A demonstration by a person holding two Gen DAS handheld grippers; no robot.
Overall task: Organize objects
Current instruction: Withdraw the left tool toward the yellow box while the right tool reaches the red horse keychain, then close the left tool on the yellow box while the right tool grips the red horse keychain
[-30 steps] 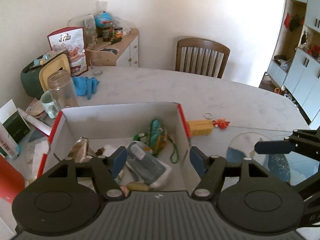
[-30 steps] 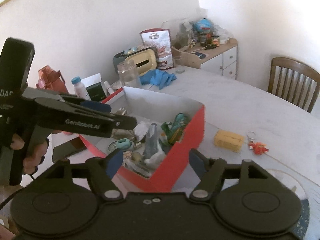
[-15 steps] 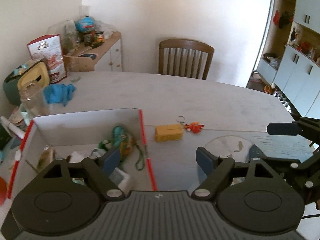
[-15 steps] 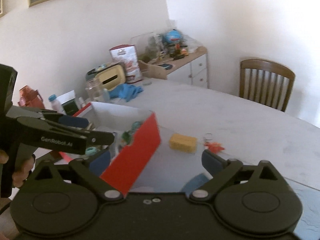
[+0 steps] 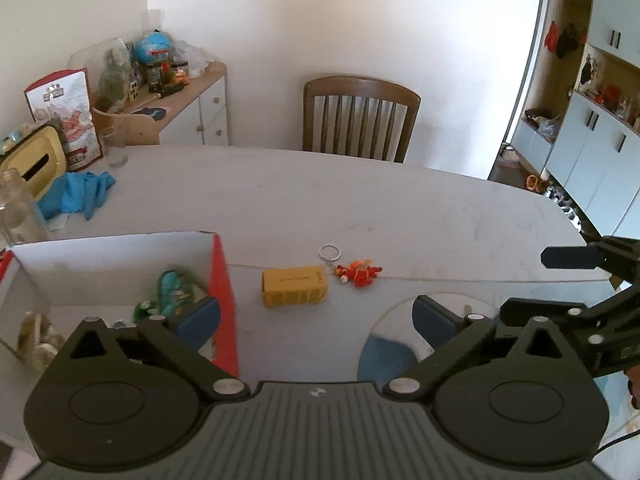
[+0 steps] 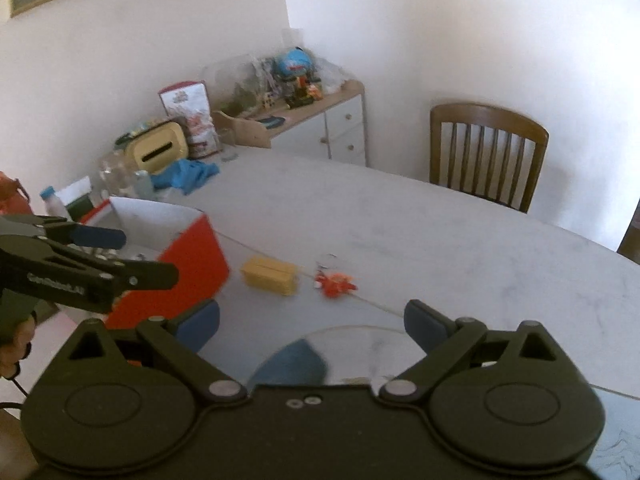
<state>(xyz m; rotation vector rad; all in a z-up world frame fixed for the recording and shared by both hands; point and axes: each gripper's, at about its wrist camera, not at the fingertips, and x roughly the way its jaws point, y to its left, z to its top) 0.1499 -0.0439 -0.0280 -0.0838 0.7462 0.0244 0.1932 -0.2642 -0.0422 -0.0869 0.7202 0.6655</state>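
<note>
A red box with white inner walls sits at the left of the table and holds several small items, among them a teal toy. A yellow block lies on the table just right of the box. An orange keychain figure with a ring lies right of the block. My left gripper is open and empty, above the table in front of the block. My right gripper is open and empty, to the right of the left one.
A round glass plate lies near the table's front edge. A blue cloth, a glass jar, a yellow container and a snack bag crowd the table's left. A wooden chair stands behind the table.
Both grippers have swung right, away from over the box toward the yellow block and keychain. Both stay open and empty.
</note>
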